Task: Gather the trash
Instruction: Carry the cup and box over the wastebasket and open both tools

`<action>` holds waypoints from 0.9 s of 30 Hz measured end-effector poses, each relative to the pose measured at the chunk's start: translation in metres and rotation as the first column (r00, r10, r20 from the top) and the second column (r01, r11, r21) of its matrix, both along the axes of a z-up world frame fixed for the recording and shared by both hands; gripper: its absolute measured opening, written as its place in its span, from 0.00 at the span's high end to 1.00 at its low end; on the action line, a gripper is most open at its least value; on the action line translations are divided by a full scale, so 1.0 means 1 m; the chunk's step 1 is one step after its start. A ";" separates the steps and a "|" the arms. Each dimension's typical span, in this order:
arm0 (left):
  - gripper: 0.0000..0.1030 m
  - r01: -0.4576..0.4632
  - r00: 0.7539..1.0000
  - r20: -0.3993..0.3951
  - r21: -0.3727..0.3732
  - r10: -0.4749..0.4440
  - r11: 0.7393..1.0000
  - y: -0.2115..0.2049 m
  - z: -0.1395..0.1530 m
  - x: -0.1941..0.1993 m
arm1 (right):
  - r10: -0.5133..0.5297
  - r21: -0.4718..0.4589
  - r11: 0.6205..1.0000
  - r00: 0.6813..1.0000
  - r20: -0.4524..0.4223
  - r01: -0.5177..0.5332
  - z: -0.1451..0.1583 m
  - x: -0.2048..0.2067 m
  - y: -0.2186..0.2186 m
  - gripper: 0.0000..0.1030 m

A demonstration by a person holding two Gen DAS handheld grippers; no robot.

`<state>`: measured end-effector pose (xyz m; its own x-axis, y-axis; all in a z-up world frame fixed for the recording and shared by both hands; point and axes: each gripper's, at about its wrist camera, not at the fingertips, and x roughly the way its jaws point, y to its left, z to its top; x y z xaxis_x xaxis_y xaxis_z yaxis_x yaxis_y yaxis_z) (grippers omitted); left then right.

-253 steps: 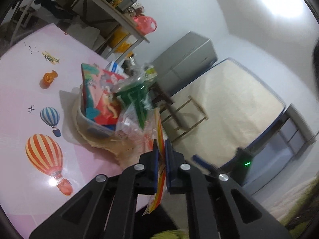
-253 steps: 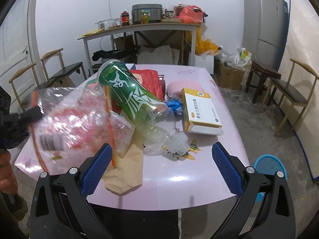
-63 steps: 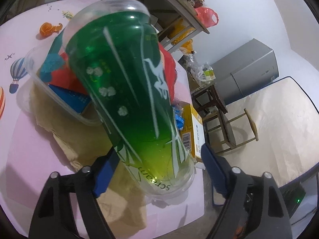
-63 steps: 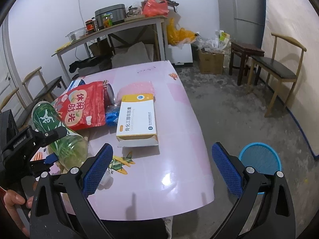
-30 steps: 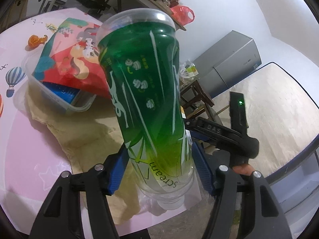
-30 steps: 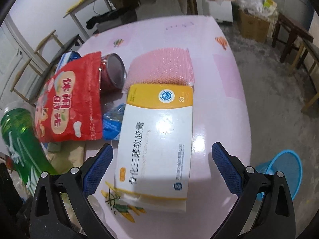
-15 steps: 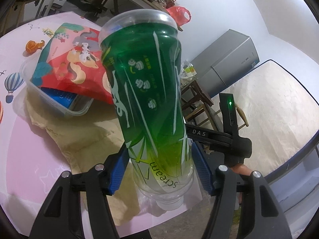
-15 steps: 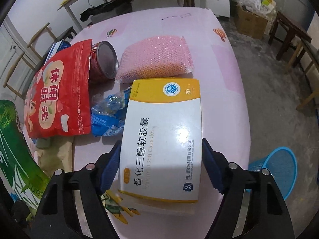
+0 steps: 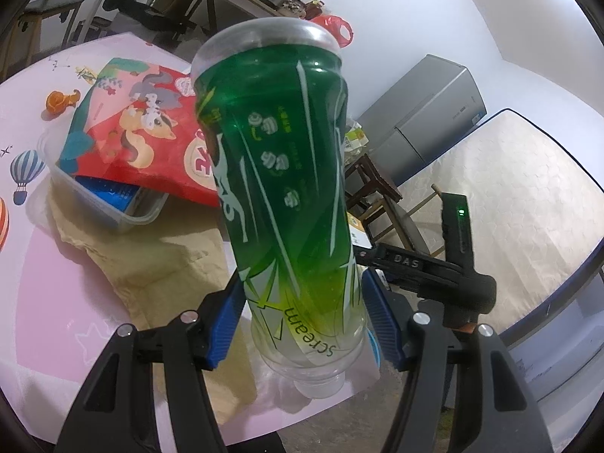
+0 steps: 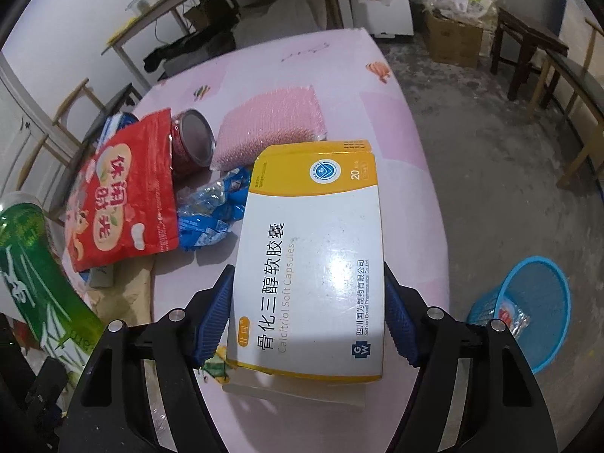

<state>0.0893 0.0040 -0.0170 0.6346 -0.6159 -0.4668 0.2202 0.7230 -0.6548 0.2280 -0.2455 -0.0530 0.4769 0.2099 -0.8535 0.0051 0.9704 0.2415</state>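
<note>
Left gripper (image 9: 302,315): pads pinch the green bottle (image 9: 279,173) near its neck end, base pointing away, held above the pink table (image 9: 56,294).
Right gripper (image 10: 307,319): jaws have just been closing; pads now press both long sides of the medicine box (image 10: 309,264), over the table edge.
Table litter: red snack bag (image 10: 120,204), red can (image 10: 190,143), blue wrapper (image 10: 211,207), pink bubble wrap (image 10: 271,124).
Bin: blue basket (image 10: 528,324) on the floor, right of the table.

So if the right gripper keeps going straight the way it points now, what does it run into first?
Most likely the pink table. The right gripper points steeply down with the white and yellow medicine box clamped between its pads, so the box's far end would probably touch the tabletop first; depth is uncertain.
</note>
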 end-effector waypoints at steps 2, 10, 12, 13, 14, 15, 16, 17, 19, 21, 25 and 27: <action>0.42 0.000 1.000 0.007 0.005 0.000 1.000 0.000 0.001 -0.001 | -0.007 0.011 1.000 1.000 0.014 0.007 0.004 -0.005 -0.003 0.34; 0.42 0.010 0.999 0.040 0.023 -0.011 1.000 -0.004 0.008 -0.006 | -0.025 0.069 0.997 0.997 0.068 0.020 0.020 -0.026 -0.017 0.34; 0.42 0.017 0.999 0.048 0.027 -0.018 0.999 -0.006 0.009 -0.007 | -0.029 0.095 0.995 0.996 0.079 0.021 0.024 -0.033 -0.021 0.34; 0.42 0.020 0.998 0.055 0.030 -0.022 0.999 -0.008 0.011 -0.008 | -0.030 0.099 0.995 0.996 0.083 0.022 0.026 -0.036 -0.022 0.34; 0.42 0.023 0.998 0.059 0.031 -0.025 0.999 -0.009 0.012 -0.008 | -0.034 0.103 0.994 0.995 0.090 0.024 0.027 -0.040 -0.024 0.34; 0.42 0.027 0.998 0.063 0.032 -0.029 0.999 -0.010 0.012 -0.008 | -0.036 0.105 0.994 0.995 0.095 0.026 0.029 -0.044 -0.027 0.34; 0.42 0.032 0.997 0.067 0.034 -0.034 0.999 -0.012 0.013 -0.008 | -0.039 0.107 0.994 0.994 0.099 0.028 0.030 -0.047 -0.028 0.34; 0.42 0.037 0.997 0.070 0.035 -0.039 0.999 -0.012 0.013 -0.007 | -0.045 0.113 0.993 0.994 0.104 0.033 0.032 -0.053 -0.031 0.34; 0.42 0.050 0.996 0.073 0.037 -0.053 0.998 -0.018 0.012 -0.005 | -0.054 0.124 0.992 0.992 0.112 0.040 0.034 -0.060 -0.038 0.34; 0.42 0.066 0.995 0.076 0.039 -0.069 0.997 -0.021 0.012 -0.002 | -0.073 0.137 0.989 0.990 0.120 0.056 0.037 -0.069 -0.046 0.34; 0.42 0.121 0.989 0.082 0.040 -0.124 0.992 -0.036 0.014 0.004 | -0.128 0.152 0.983 0.982 0.137 0.107 0.041 -0.087 -0.067 0.34; 0.42 0.155 0.984 0.077 0.035 -0.158 0.987 -0.047 0.015 0.010 | -0.173 0.159 0.976 0.974 0.145 0.150 0.044 -0.100 -0.084 0.34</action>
<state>0.0989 -0.0434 -0.0023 0.5673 -0.6979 -0.4373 0.3828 0.6936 -0.6103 0.1279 -0.3294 -0.0094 0.6407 0.2355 -0.7308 0.1097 0.9140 0.3907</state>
